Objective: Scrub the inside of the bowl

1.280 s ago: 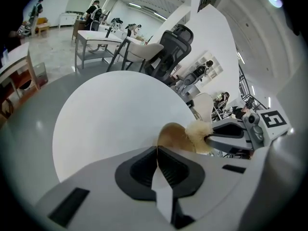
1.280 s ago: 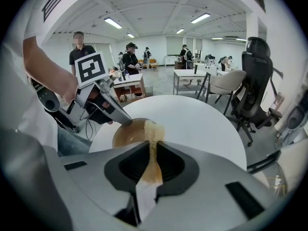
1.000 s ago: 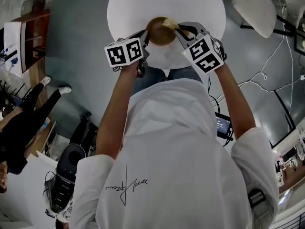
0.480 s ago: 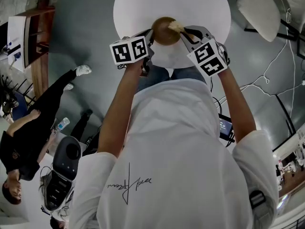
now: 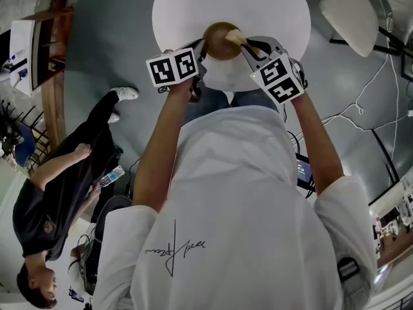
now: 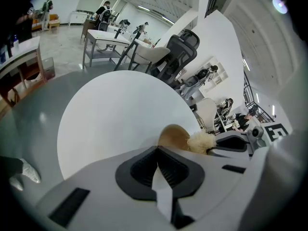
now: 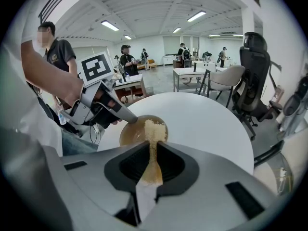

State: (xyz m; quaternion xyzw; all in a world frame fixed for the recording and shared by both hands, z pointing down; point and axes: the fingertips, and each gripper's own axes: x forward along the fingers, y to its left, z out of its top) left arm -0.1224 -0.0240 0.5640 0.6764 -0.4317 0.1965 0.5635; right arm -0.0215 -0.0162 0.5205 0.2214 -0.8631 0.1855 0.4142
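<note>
- Left gripper (image 6: 158, 150) has its jaws drawn together at the rim of the bowl (image 6: 172, 136). The pinch itself is hidden behind the jaw bodies in the left gripper view.
- From the right gripper view, the left gripper (image 7: 126, 120) is seen with its tip closed on the near-left rim of the bowl (image 7: 132, 131), a hand wrapped round its body.
- Right gripper (image 7: 153, 150) is clamped on the handle of the brush (image 7: 155, 129), which runs up between its jaws. The lower end of the handle is lost in the dark jaw recess.
- Pale bristles of the brush sit inside the brown bowl, against its far-right wall. The jaw bodies cut off the nearer part of the bowl in both gripper views.
- In the left gripper view only a slice of the bowl shows, with the brush (image 6: 202, 141) head at its right and the right gripper (image 6: 240, 143) behind it.
- Seen from the head view, the bowl (image 5: 218, 44) is at the near edge of the round white table (image 5: 193, 5), between the left gripper (image 5: 201, 53) and the right gripper (image 5: 248, 44), with the brush (image 5: 233, 37) tucked in at its right side.
- Whether the bowl rests on the table or is raised just above it cannot be told.
- A white shirt (image 5: 232, 205) fills the lower head view and hides the table's near edge.
- A person in black (image 5: 58, 192) is at the left, partly cut off by the frame.
</note>
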